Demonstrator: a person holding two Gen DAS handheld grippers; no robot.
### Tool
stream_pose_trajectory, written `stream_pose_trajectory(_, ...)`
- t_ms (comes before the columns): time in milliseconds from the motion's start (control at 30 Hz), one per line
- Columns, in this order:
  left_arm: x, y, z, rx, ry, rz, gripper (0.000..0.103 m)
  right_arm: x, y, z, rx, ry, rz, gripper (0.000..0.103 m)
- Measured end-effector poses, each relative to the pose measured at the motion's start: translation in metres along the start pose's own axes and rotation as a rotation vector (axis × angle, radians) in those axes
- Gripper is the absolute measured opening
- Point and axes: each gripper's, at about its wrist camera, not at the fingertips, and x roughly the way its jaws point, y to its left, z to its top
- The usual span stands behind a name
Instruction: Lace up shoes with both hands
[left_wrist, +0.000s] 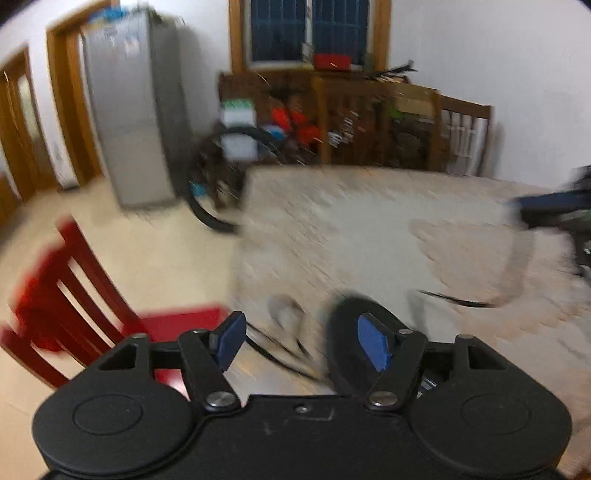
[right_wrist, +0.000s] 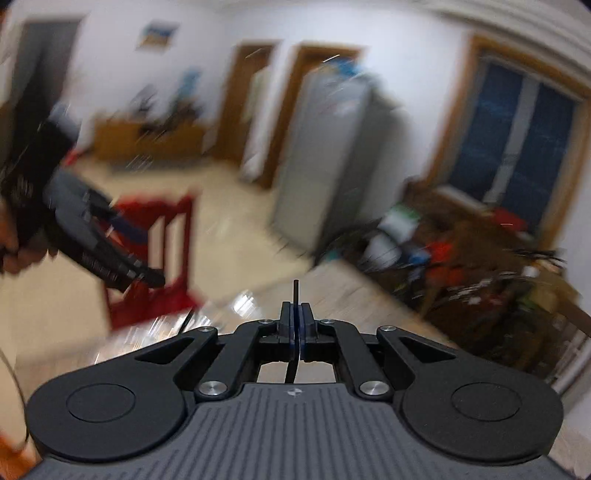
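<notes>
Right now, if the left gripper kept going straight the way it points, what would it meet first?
Probably the black shoe and its lace on the table, just ahead of the open left gripper. Blur makes depth uncertain.

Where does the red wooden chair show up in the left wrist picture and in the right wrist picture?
Left wrist view: the red wooden chair stands at the lower left, beside the cloth-covered table.
Right wrist view: it sits left of centre, partly behind the left gripper.
Shared landmark: the tall grey fridge, beyond the chair in both.
</notes>
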Motion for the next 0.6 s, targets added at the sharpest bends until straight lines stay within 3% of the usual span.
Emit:
stream_pose_trajectory(100, -0.008, -0.020, -0.022, -0.046, 0.021, -0.051, 0.064, 0.021, 0.017, -0.011, -0.136, 0.070, 0.100, 0.002)
stream_pose_trajectory(300, 0.002, -0.029, -0.035, -0.171, 0.035, -0.063, 0.062, 0.050, 0.040, -0.030, -0.386, 0.140, 0.243, 0.002)
stream_pose_trajectory(400, 0.005, -0.027, -0.035, -0.235, 0.019, -0.071, 0.053, 0.060, 0.037, -0.027, -0.442, 0.151, 0.305, 0.002)
stream_pose_trajectory(467, 0.006, -0.027, -0.037, -0.267, 0.005, -0.042, 0.033, 0.058, 0.033, -0.028, -0.432, 0.150, 0.348, 0.002)
stream_pose_trajectory(600, 0.004, -0.017, -0.041, -0.410, -0.007, -0.029, 0.025, 0.065, 0.034, -0.033, -0.429, 0.153, 0.410, 0.002)
